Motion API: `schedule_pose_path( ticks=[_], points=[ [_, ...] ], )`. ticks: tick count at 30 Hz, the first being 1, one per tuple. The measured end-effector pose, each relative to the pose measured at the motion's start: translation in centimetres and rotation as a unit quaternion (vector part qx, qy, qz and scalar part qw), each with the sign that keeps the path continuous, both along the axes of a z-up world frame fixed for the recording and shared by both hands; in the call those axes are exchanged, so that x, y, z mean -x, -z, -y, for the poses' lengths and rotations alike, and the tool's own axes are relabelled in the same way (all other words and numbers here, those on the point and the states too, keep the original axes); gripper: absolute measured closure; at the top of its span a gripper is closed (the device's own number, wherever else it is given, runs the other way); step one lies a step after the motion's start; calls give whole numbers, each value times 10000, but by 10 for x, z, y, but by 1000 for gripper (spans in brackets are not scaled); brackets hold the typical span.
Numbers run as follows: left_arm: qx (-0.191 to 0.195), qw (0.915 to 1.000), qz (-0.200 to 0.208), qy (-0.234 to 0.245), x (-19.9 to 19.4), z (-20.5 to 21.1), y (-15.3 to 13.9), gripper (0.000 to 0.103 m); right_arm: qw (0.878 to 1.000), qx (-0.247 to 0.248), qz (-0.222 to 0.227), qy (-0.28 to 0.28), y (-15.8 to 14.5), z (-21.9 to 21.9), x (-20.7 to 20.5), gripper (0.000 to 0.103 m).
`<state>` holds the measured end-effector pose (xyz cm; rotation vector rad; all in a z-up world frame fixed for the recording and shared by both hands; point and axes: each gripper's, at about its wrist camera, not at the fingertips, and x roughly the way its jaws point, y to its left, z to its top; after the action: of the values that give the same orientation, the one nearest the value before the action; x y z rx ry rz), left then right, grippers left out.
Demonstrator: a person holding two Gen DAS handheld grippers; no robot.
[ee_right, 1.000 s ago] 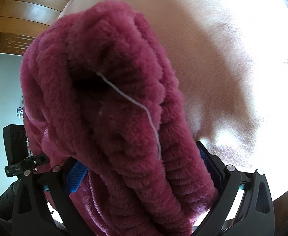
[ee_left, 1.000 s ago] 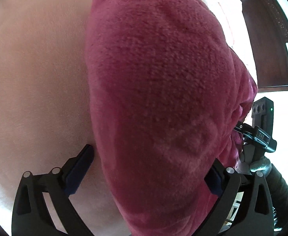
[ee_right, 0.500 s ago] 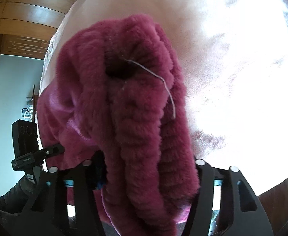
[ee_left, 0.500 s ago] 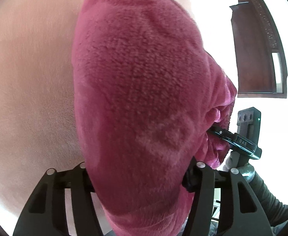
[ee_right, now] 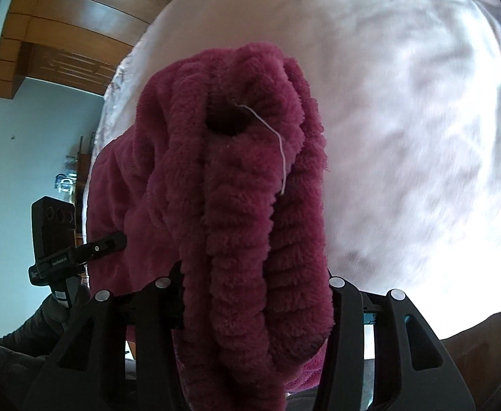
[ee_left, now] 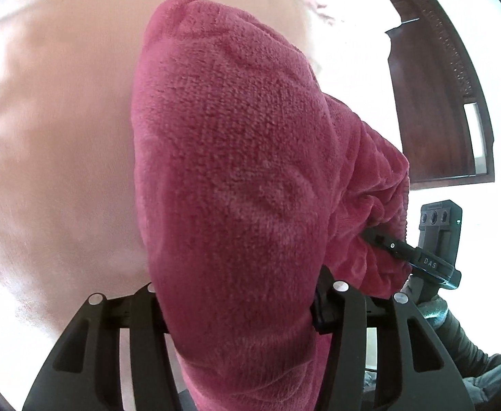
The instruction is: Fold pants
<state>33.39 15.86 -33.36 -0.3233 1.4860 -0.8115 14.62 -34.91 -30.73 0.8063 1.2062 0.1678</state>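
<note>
Thick magenta fleece pants (ee_left: 236, 185) bunched between jaws of left gripper (ee_left: 240, 303), above pale pink bed sheet (ee_left: 51, 137). Right gripper (ee_right: 255, 294) clamped on ribbed waistband (ee_right: 243, 226), jaws closing. Dark wooden door (ee_left: 435, 102) far right; brown wooden cabinet (ee_right: 65, 27) far left.

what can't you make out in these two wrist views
- Left wrist view: left gripper pads, closing, buried in the magenta fleece pants.
- Right wrist view: right gripper pads, closing, hidden likewise by the pants' bunched folds.
- Both views: pants' full layout, cut off at the bottom edge.
- Right wrist view: pale bedsheet blurred, overexposed.
</note>
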Motion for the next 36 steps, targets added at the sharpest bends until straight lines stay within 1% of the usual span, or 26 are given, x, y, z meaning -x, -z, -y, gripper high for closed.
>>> schedule_pose_path(
  ticks=[2,5,9,11,14,19,23,26,28,34,36],
  points=[
    [7,9998,121,-142,1,2,-15,52,9999,-49,89,-54,-9,7,-5,56],
    [7,9990,230,-378,1,19,-33,52,9996,-65,210,-151,-16,29,-6,56],
    [52,9981,359,-507,-6,60,-48,52,9989,-13,432,-174,-35,79,-4,56],
    [117,9976,495,-471,-11,91,-58,52,9985,32,524,-134,-41,103,-1,56],
    [199,9971,634,-374,-23,127,-68,52,9978,127,655,-3,-52,151,7,56],
    [285,9953,916,-123,-43,200,-82,52,9959,307,793,299,-60,214,17,56],
    [333,9938,1065,-14,-68,247,-86,52,9934,413,916,550,-65,259,24,56],
    [284,9932,1127,50,-89,281,-83,52,9921,474,964,646,-61,276,29,56],
    [233,9929,1167,84,-97,288,-81,52,9916,496,960,712,-57,285,30,56],
    [-48,9919,1257,187,-128,317,-73,51,9916,464,851,853,-43,289,34,56],
    [-147,9919,1249,196,-136,318,-66,51,9919,458,803,872,-39,295,31,56]
  ],
)
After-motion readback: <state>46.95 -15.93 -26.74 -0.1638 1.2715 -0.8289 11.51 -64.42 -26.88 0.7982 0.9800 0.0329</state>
